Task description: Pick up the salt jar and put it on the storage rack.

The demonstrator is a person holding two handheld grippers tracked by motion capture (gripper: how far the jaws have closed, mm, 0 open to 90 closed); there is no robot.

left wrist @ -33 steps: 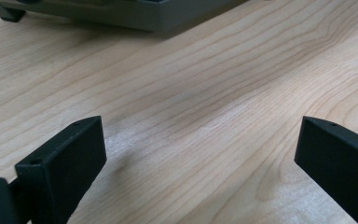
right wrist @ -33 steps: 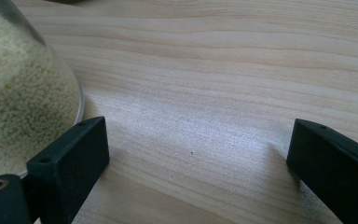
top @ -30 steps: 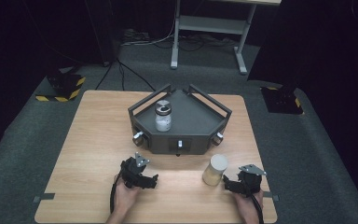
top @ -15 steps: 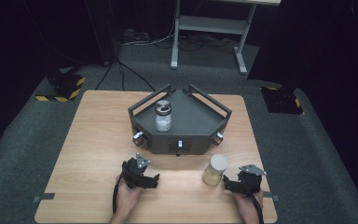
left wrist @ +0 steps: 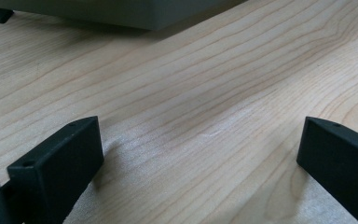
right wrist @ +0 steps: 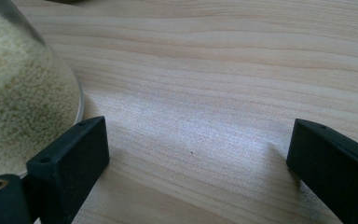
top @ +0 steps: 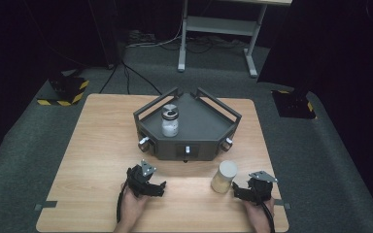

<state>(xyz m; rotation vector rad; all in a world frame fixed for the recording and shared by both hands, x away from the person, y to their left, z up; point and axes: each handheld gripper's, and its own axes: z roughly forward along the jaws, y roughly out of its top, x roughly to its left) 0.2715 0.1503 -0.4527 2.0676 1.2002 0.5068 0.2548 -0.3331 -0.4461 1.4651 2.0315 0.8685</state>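
Note:
A dark grey angular tray (top: 209, 131) with knobs on its front stands at the table's middle. On its left part stands a clear jar (top: 169, 121) with a silver lid. A second jar (top: 224, 176) of pale yellow grains with a white lid stands on the wood in front of the tray; its glass side (right wrist: 23, 98) rises just left of my right gripper's left jaw. My right gripper (top: 240, 191) (right wrist: 198, 163) rests low on the table, open and empty. My left gripper (top: 158, 188) (left wrist: 200, 158) lies open on bare wood, with the tray's base (left wrist: 121, 14) ahead.
The wooden table (top: 97, 141) has free room to the left of the tray and between the two grippers. Tape marks sit at its front corners. Behind the table a metal desk frame (top: 218, 29) and cables lie on dark carpet.

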